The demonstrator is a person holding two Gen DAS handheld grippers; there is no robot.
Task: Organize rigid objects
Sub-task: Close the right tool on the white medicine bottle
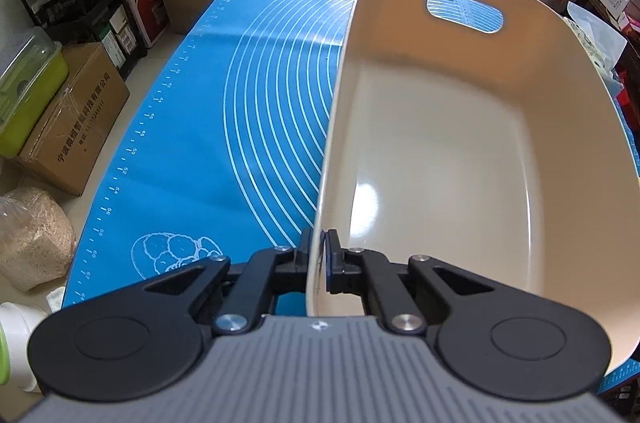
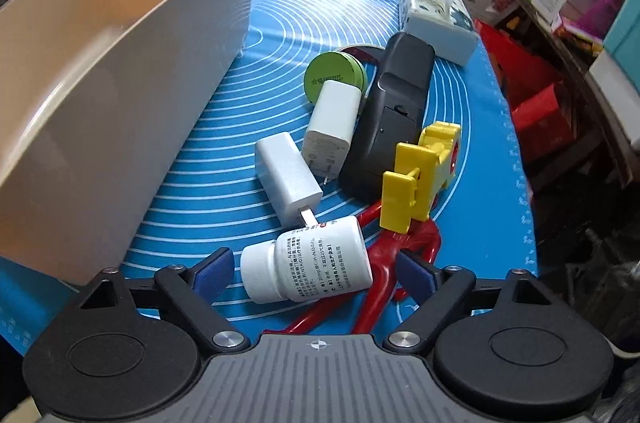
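Your left gripper (image 1: 320, 255) pinches the empty bin (image 1: 440, 151) rim; right gripper (image 2: 312, 273) gapes around the white pill bottle (image 2: 308, 269) lying on the mat (image 2: 472, 223); light, rigid, slick, so clamp mid-body.

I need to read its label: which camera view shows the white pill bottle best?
The right wrist view: the white plastic pill bottle lies on its side, label up, just ahead of the camera. The left wrist view shows none of it.

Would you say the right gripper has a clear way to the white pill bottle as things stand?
Probably yes: the right gripper is open with the white pill bottle lying between its fingers, nothing on top; the red tool beside it might get nudged.
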